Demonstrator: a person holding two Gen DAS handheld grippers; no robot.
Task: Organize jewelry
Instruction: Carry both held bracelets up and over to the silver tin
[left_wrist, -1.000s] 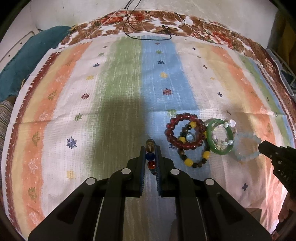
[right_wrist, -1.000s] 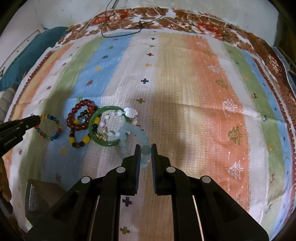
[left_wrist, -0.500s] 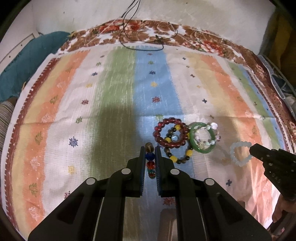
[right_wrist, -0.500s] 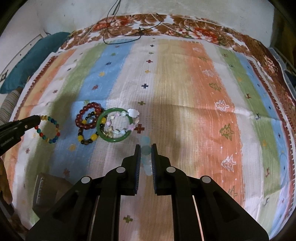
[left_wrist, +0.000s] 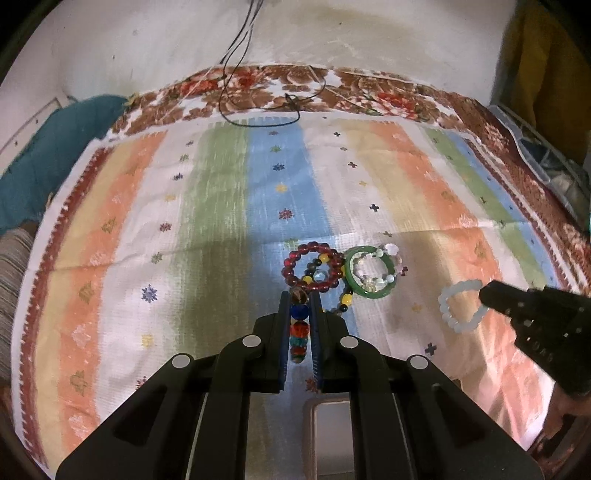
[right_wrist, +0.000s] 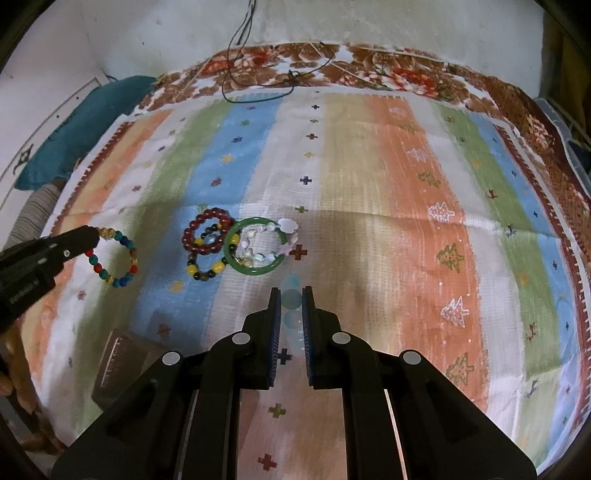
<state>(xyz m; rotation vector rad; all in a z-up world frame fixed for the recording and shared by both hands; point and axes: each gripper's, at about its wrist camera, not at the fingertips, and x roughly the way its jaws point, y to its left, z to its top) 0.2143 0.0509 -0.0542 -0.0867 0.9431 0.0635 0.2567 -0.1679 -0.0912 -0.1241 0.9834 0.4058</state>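
Observation:
My left gripper (left_wrist: 300, 301) is shut on a multicoloured bead bracelet (left_wrist: 299, 328), which hangs from it above the cloth; the bracelet shows as a ring in the right wrist view (right_wrist: 114, 258). My right gripper (right_wrist: 288, 295) is shut on a pale blue bead bracelet (right_wrist: 291, 299), seen from the left wrist view (left_wrist: 460, 308). On the striped cloth lie a dark red bead bracelet (left_wrist: 312, 267), a yellow-and-dark bead bracelet (left_wrist: 343, 301), a green bangle (left_wrist: 371, 277) and a pale bead bracelet (left_wrist: 391, 258) inside it.
The striped cloth (left_wrist: 221, 206) covers the surface up to a white wall. A brown box (right_wrist: 118, 363) sits at the near edge; it also shows in the left wrist view (left_wrist: 330, 435). A black cord (left_wrist: 258, 110) lies at the far edge. A teal cushion (left_wrist: 40, 166) lies left.
Both grippers have lifted and pulled back from the pile, each carrying its bracelet. The pale blue bracelet has come away from the green bangle.

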